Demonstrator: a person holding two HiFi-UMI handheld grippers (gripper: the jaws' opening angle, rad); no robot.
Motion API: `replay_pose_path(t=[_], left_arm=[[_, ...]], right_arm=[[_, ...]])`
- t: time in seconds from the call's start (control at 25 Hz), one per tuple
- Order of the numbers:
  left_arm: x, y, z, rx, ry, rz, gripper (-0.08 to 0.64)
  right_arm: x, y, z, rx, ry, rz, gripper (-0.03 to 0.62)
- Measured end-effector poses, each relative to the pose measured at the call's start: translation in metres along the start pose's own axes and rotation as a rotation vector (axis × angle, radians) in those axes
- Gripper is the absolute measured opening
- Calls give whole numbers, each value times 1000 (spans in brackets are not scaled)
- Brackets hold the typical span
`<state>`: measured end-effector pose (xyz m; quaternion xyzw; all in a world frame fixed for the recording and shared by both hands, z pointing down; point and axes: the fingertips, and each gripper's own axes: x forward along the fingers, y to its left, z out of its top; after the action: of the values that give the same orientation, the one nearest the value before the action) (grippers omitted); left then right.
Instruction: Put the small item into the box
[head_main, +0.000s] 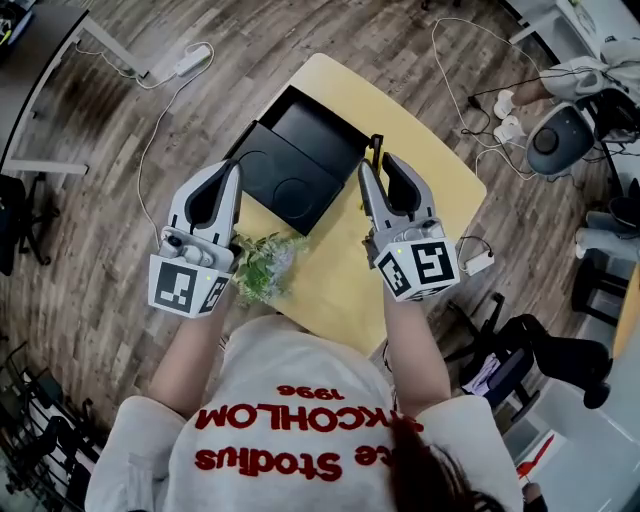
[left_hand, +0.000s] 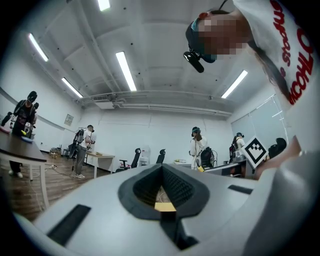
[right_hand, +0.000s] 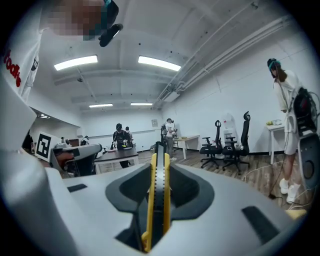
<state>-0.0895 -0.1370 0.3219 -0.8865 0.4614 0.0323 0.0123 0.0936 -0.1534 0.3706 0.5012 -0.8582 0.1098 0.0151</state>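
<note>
I count one box (head_main: 320, 135) and one plant (head_main: 265, 265) near it on the desk (head_main: 430, 175). My right gripper (right_hand: 159, 150) clamps one knife (right_hand: 157, 192), and my left gripper (left_hand: 162, 172) is closed.

A pale yellow square table (head_main: 440, 170) stands on a wood-plank floor (head_main: 100, 260). An open black box (head_main: 300, 165) lies along its far-left edge, with the left gripper (head_main: 236, 168) just beside it. A green leafy sprig (head_main: 262, 262) rests at the near-left edge. A slim dark item (head_main: 376, 148) stands at the tips of the right gripper (head_main: 372, 172).
</note>
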Motion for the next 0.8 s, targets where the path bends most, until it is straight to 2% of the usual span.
replay_pose_path(t=[0.2,0.52,0.68,0.8], left_arm=[[9,8,-11,-3,12,6,6],[10,16,-22,-6,31,25,6],[4,17,-28,-14,48,35,6],[-1,18,-32,-22,58,43,6]], right_arm=[[38,-20,-25,19,54,-10,115],[87,-33,-71,17,135,27,115],[104,-26,-92,-31,179,72,115],[114,-23,-117,-117,299,89,117]])
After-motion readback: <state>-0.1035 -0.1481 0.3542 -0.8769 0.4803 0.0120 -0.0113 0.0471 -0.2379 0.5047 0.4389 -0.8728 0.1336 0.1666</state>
